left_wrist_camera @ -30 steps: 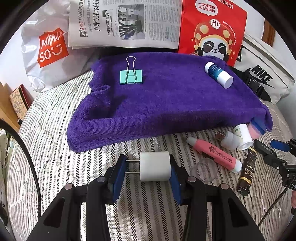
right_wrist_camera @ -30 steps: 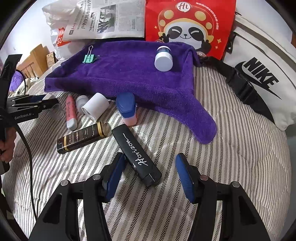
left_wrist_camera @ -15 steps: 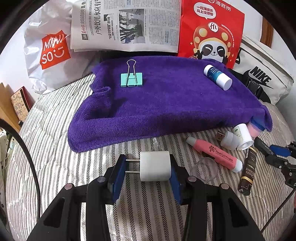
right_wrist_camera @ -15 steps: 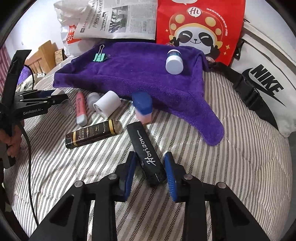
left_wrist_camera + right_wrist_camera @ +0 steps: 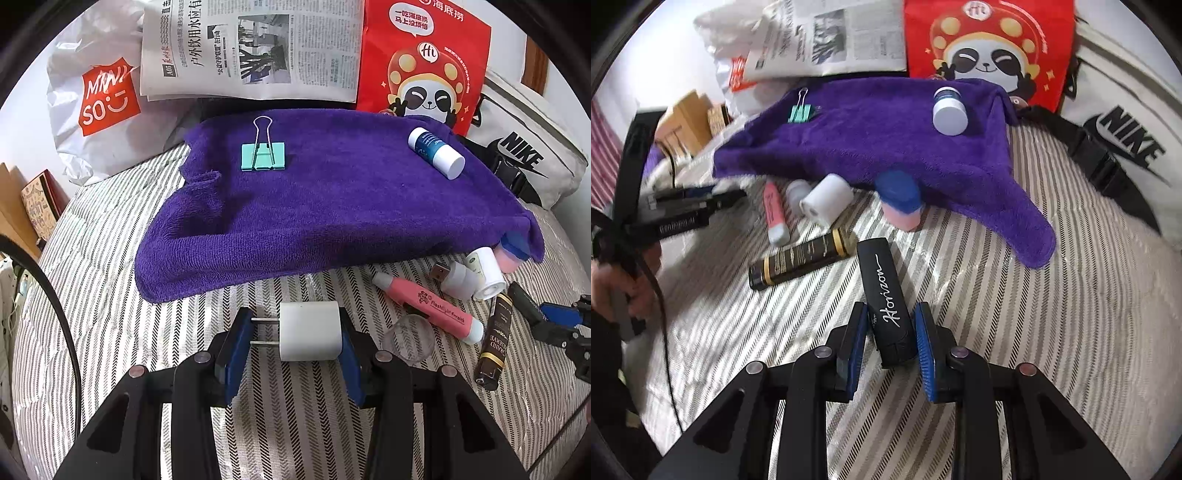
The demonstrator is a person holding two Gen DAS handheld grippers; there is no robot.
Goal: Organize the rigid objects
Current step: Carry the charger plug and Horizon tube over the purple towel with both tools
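My left gripper [image 5: 295, 332] is shut on a white charger plug [image 5: 309, 331], its prongs pointing left, just above the striped bedcover. My right gripper [image 5: 891, 317] is shut on the near end of a black "Horizon" case [image 5: 882, 280]; both blue pads press its sides. A teal binder clip [image 5: 263, 157] and a blue-and-white bottle [image 5: 436, 153] lie on the purple towel [image 5: 332, 206]. In front of the towel lie a pink highlighter [image 5: 428, 306], a black-and-gold tube [image 5: 495, 339], a white roll [image 5: 487, 275] and a pink item with a blue cap [image 5: 899, 203].
A newspaper [image 5: 251, 48], a Miniso bag [image 5: 99, 99], a red panda bag [image 5: 424, 62] and a Nike bag [image 5: 524, 158] line the far edge. A clear round lid [image 5: 408, 338] lies by the highlighter. A hand [image 5: 613, 291] holds the left gripper's handle.
The right jaws have closed from wide apart onto the black case, and the right view has shifted and blurred. The left gripper and its charger have kept still.
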